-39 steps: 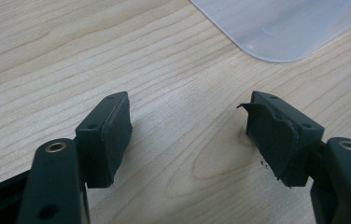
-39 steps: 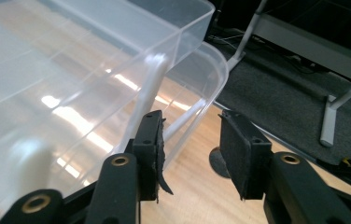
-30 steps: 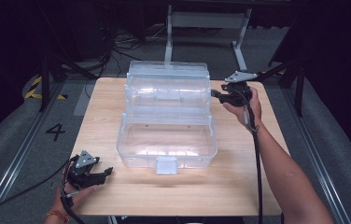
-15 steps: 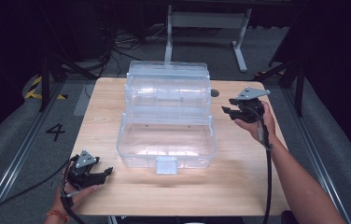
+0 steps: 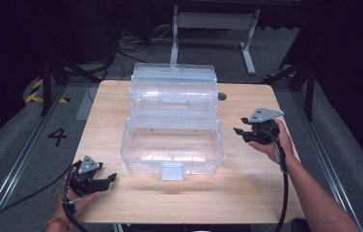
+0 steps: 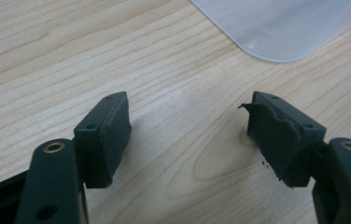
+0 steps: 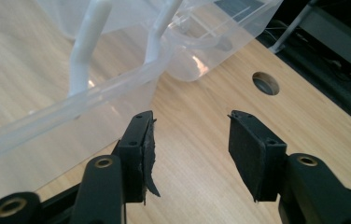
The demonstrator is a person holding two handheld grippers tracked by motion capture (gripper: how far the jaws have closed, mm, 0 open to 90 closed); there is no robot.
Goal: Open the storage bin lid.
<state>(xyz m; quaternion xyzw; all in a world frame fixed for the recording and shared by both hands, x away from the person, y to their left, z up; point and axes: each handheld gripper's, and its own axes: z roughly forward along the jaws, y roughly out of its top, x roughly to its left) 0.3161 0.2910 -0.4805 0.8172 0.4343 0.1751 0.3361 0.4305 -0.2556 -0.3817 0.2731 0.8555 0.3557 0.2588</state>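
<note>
Clear plastic box (image 5: pixel 172 128), lid raised, mid-table (image 5: pixel 247 193) on the pale wood top; front latch tab faces the person. Left gripper (image 5: pixel 108 179) at the near left corner of the table, apart from the box, jaws parted with nothing between them; a box corner (image 6: pixel 281 28) lies beyond its tips. Right gripper (image 5: pixel 240 133) just right of the box, not touching it; jaws have just been opening, nothing between. Round hole (image 7: pixel 265 83) in the table beyond it.
</note>
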